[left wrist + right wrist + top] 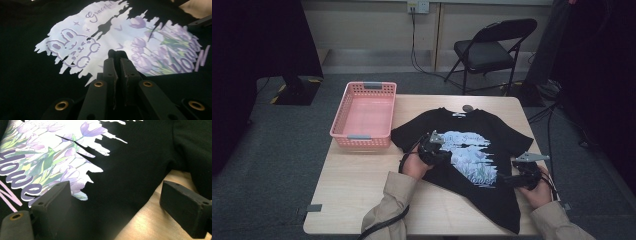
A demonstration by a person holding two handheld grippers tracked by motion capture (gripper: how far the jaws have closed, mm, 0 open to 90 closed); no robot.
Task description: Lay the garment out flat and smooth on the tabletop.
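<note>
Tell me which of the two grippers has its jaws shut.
The left gripper: its two black jaws stand pressed together over the black T-shirt. The right gripper has jaws wide apart at the shirt's edge.

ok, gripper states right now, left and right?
Left gripper: jaws closed, pinching a fold of the black T-shirt.
Right gripper: open, jaws wide astride the shirt's edge, holding nothing.
</note>
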